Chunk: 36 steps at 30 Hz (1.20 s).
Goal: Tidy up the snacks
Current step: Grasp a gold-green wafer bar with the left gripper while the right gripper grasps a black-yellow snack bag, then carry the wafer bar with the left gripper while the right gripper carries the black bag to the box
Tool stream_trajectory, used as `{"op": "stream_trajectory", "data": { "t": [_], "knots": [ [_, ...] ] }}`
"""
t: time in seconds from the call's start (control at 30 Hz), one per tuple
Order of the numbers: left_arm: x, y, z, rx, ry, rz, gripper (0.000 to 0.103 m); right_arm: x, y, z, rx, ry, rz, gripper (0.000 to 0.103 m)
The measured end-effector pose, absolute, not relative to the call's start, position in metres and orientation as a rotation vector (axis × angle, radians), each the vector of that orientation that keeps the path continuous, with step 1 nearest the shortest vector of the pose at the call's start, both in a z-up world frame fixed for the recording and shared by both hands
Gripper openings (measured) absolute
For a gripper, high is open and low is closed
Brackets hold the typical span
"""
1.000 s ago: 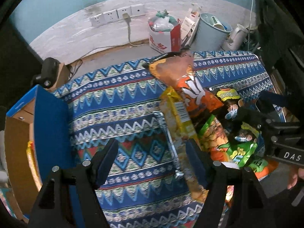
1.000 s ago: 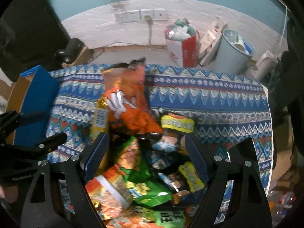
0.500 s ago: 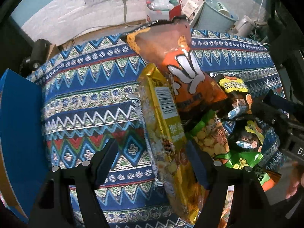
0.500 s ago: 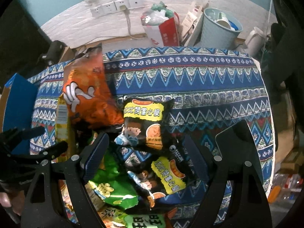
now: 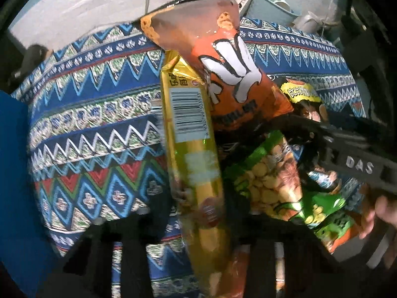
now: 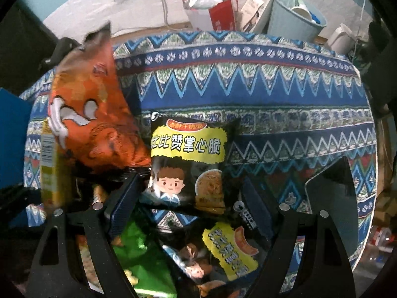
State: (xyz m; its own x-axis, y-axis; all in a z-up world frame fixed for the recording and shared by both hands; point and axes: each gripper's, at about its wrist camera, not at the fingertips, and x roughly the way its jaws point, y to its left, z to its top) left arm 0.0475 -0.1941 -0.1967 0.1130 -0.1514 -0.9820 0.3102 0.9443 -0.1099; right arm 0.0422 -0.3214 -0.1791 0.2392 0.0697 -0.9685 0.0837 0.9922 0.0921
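The left gripper [image 5: 196,213] is blurring badly in its own view, its fingers showing only as dark smears, yet its jaws are closing tight on the long yellow packet [image 5: 196,159], which is lying between them. The lower end of that packet is running out of sharpness near the bottom of the frame, and its upper end is tucking under the orange bag [image 5: 223,69].

The orange bag is lying on the patterned cloth [image 5: 94,114], with its top edge hiding part of the wall sockets and the red-and-white bag beyond. Just right of the yellow packet, a green packet [image 5: 270,178] is being partly covered by the right gripper's black body.

In the right wrist view, the right gripper [image 6: 191,198] is standing with jaws wide apart, straddling a black packet [image 6: 191,164] without pressing it. A second black packet [image 6: 223,253] below is cut off by the fingers. A blue bin [image 6: 292,17] is standing behind the cloth.
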Motion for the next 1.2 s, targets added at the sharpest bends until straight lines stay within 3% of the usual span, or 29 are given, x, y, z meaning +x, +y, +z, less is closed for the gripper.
{"op": "stream_trajectory", "data": {
  "t": [0.27, 0.33, 0.53, 1.2],
  "knots": [
    [0.048, -0.165, -0.189, 0.098, 1.413, -0.360, 0.028, 0.050, -0.315, -0.190, 0.069, 1.352, -0.008, 0.080],
    [0.048, -0.156, -0.185, 0.103, 1.407, -0.353, 0.028, 0.049, -0.314, -0.191, 0.067, 1.361, 0.004, 0.066],
    [0.052, -0.136, -0.171, 0.106, 1.372, -0.332, 0.028, 0.042, -0.315, -0.182, 0.050, 1.355, 0.006, 0.048],
    [0.037, -0.109, -0.105, 0.150, 1.198, -0.315, 0.028, 0.013, -0.304, -0.099, 0.051, 1.162, 0.006, 0.044]
  ]
}}
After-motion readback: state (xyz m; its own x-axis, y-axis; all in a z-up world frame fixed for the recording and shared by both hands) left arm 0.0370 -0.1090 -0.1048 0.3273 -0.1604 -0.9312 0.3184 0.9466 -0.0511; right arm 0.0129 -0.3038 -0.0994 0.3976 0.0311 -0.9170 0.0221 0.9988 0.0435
